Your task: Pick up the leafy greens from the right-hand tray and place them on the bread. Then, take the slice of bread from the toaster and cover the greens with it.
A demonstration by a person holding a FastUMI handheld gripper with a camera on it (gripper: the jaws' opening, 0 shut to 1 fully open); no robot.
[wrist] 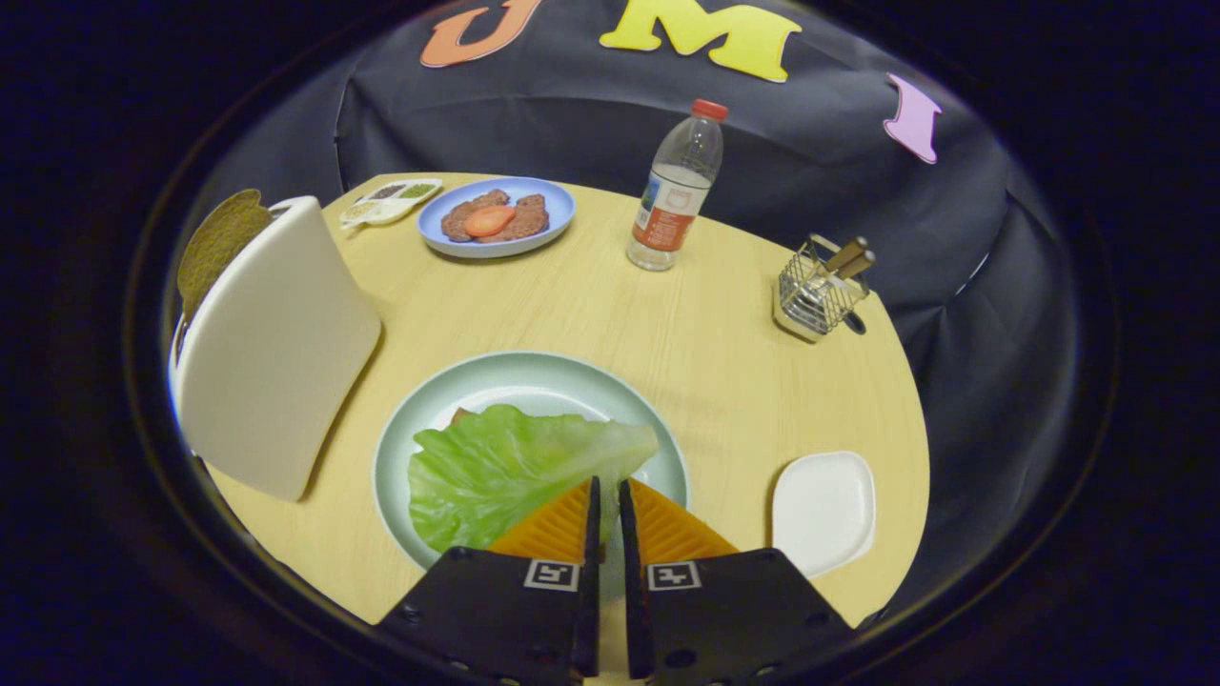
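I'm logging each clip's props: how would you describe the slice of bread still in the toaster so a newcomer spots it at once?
Start at the round light-wood table and find the tall white toaster left of the pale green plate holding the green lettuce leaf. The brown bread slice sticks up from its top. It is the only rough, speckled brown thing there. The gripper, nearly closed, sits at the leaf's edge.

The greens [505, 467] hide nearly all the bread [461, 415] on the plate [419, 429]; the fingers [558, 524] cover the leaf's near edge. The toaster [272, 348] conceals the lower part of its slice [217, 243]. Contents of the small tray [391, 202] and wire holder [820, 291] are too small to identify.
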